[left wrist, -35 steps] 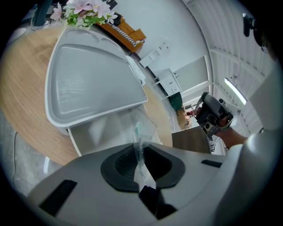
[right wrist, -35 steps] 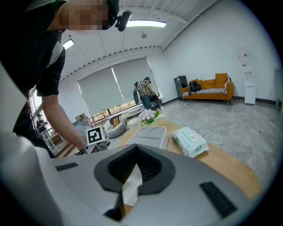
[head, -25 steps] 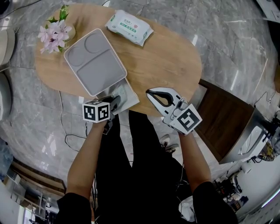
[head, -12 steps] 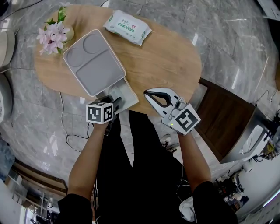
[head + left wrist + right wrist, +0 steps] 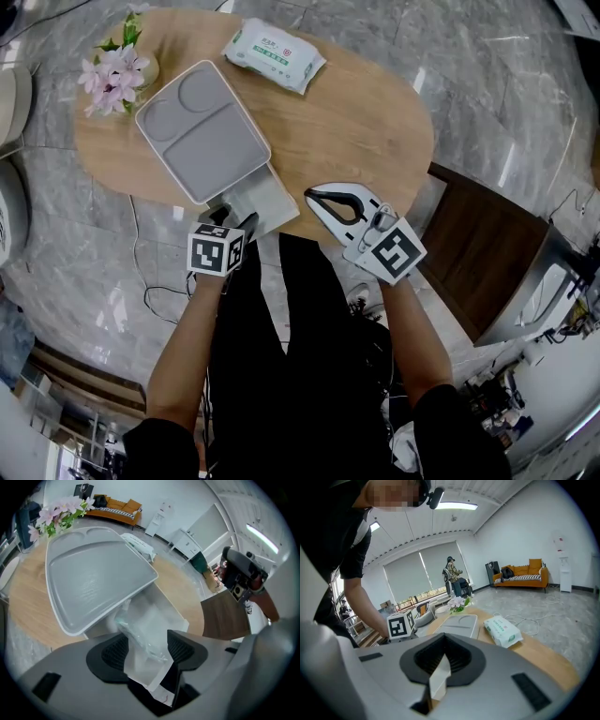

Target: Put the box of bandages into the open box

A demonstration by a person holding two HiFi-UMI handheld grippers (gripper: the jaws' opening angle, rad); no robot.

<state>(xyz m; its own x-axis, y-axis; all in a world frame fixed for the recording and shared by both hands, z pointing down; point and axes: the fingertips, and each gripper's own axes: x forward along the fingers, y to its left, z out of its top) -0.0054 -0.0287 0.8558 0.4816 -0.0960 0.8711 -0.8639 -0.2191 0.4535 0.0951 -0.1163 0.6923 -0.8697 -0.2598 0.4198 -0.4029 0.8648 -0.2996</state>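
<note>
Opening left tool (image 5: pixel 147 648), box of bandages (image 5: pixel 140 631) between its parted jaws.

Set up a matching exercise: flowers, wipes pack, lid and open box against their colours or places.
Things:
1 flowers
2 wipes pack
3 lid
4 open box

Descriptions:
a white and green, far edge of the table
b near edge of the table
c pink, left end
d grey, tilted up over the open box

Pairs: 1-c; 2-a; 3-d; 4-b
</note>
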